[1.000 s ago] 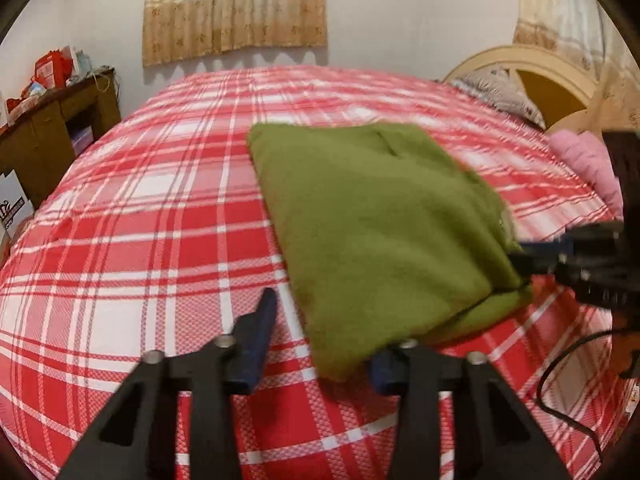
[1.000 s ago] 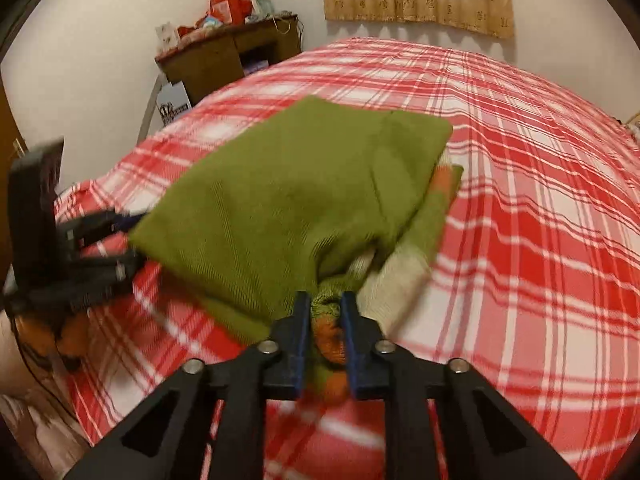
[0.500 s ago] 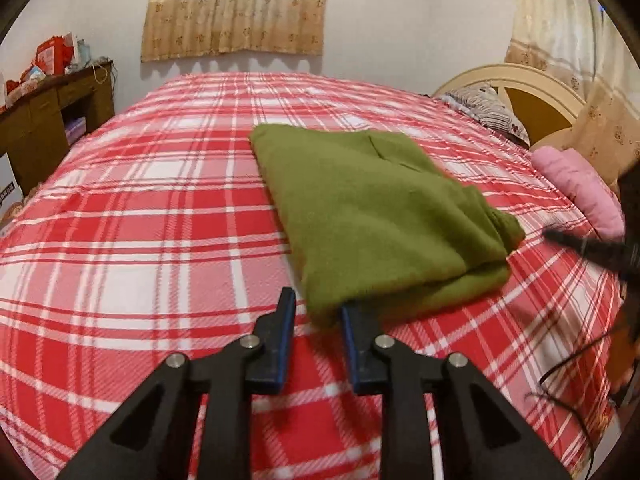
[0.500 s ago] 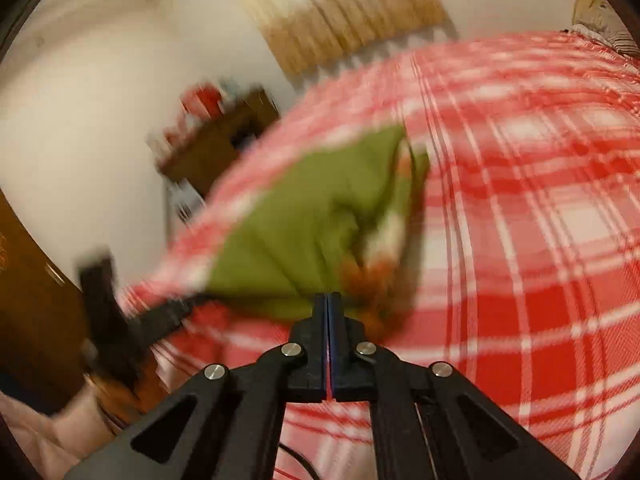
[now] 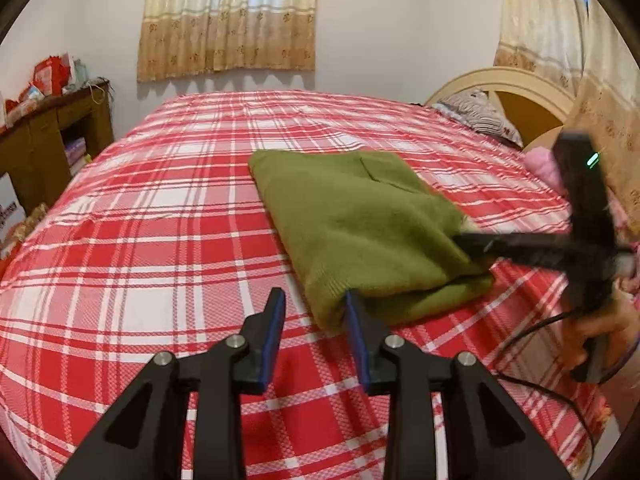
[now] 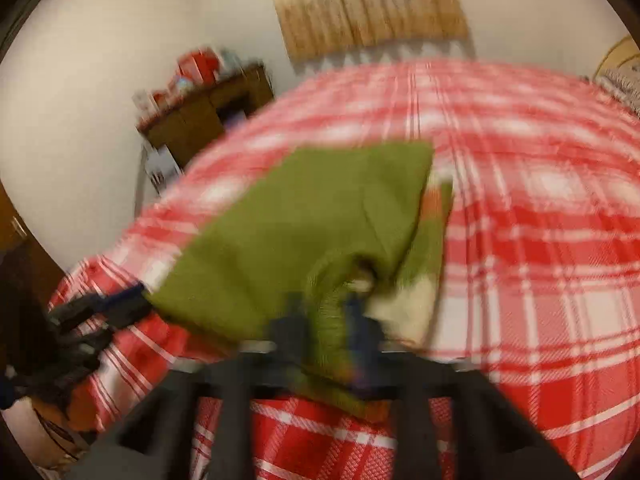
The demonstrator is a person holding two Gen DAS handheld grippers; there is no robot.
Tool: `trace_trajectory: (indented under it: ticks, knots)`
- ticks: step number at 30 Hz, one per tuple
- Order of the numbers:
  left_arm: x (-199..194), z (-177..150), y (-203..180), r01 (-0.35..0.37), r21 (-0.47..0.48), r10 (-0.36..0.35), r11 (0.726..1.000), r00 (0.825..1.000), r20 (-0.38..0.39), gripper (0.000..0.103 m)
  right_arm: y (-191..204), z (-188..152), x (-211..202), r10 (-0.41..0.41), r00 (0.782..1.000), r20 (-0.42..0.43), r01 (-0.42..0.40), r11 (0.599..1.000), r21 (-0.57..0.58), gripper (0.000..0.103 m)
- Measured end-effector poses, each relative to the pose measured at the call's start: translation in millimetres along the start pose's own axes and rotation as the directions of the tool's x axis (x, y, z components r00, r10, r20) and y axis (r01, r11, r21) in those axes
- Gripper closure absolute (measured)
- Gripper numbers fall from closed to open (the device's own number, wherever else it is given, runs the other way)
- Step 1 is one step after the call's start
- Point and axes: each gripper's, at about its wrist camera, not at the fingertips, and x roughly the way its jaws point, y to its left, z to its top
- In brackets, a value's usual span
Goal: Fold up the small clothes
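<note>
Green garment (image 5: 360,224) folded on bed; left gripper (image 5: 314,312) spread, right gripper (image 6: 326,320) pinching its edge.

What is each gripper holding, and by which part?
Left gripper: nothing; jaws just opened by the folded green knitted garment. Right gripper: jaws just opening, its ribbed hem between them; grip unclear.

light: soft, even indoor, daylight glowing through the curtain (image 5: 228,20) | shadows: faint scalloped one on the wall under it | left wrist view: sharp, only the right tool (image 5: 472,244) smeared | right wrist view: heavy motion blur all over | edges: fisheye bend, dark corners
</note>
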Motion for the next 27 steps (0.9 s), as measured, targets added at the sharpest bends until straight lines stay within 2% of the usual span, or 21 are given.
trace_trajectory:
  ticks: [2,4,6,8,10,11,13,14,16,17,20,22,24,27]
  knots:
    - [-2,-1,4,-0.002,-0.005,0.002,1.000,1.000,0.005,0.063,-4,-6,2,0.000,1.000,-0.006,0.000,1.000,0.024,0.092]
    - [-5,1,8,0.003,-0.025,-0.002,1.000,1.000,0.017,0.061,-15,-10,-3,0.056,0.998,0.009,-0.057,0.990,0.127,0.094]
    - [-11,3,14,0.046,-0.060,-0.044,0.997,0.998,0.034,0.061,-28,-16,-11,0.149,0.988,0.034,-0.152,0.959,0.240,0.095]
    - [-16,7,22,0.085,-0.095,-0.079,0.992,0.995,0.069,0.061,-33,-23,-25,0.253,0.963,0.093,-0.269,0.914,0.304,0.095]
    - [-17,11,25,0.089,-0.112,-0.080,0.990,0.993,0.084,0.057,-38,-29,-36,0.273,0.953,0.133,-0.302,0.893,0.332,0.095]
    - [-13,14,26,0.074,-0.117,-0.065,0.990,0.995,0.080,0.054,-42,-32,-38,0.250,0.959,0.137,-0.283,0.893,0.349,0.095]
    - [-6,19,26,0.040,-0.114,-0.032,0.993,0.997,0.071,0.054,-54,-39,-35,0.140,0.985,0.103,-0.168,0.914,0.370,0.095]
    - [0,23,25,0.030,-0.110,-0.023,0.994,0.997,0.070,0.054,-60,-44,-30,0.122,0.989,0.089,-0.147,0.909,0.390,0.095]
    - [11,29,22,0.004,-0.101,0.001,0.995,0.999,0.051,0.054,-70,-51,-25,0.155,0.983,0.100,-0.184,0.874,0.450,0.095]
    - [17,32,21,-0.017,-0.095,0.021,0.995,0.999,0.040,0.054,-70,-50,-26,0.157,0.982,0.106,-0.188,0.873,0.450,0.095]
    - [33,42,16,-0.060,-0.080,0.062,0.995,0.998,0.017,0.054,-63,-38,-40,0.117,0.986,0.122,-0.158,0.895,0.417,0.089]
    - [40,46,14,-0.068,-0.073,0.069,0.995,0.997,0.017,0.054,-61,-24,-59,0.002,0.989,0.148,-0.061,0.917,0.394,0.089]
    - [45,48,9,-0.081,-0.058,0.083,0.995,0.996,0.024,0.054,-57,-8,-73,-0.087,0.977,0.195,0.014,0.937,0.348,0.089]
    - [58,49,-1,-0.116,-0.042,0.116,0.992,0.993,0.016,0.054,-44,27,-67,-0.049,0.973,0.227,-0.009,0.968,0.250,0.089]
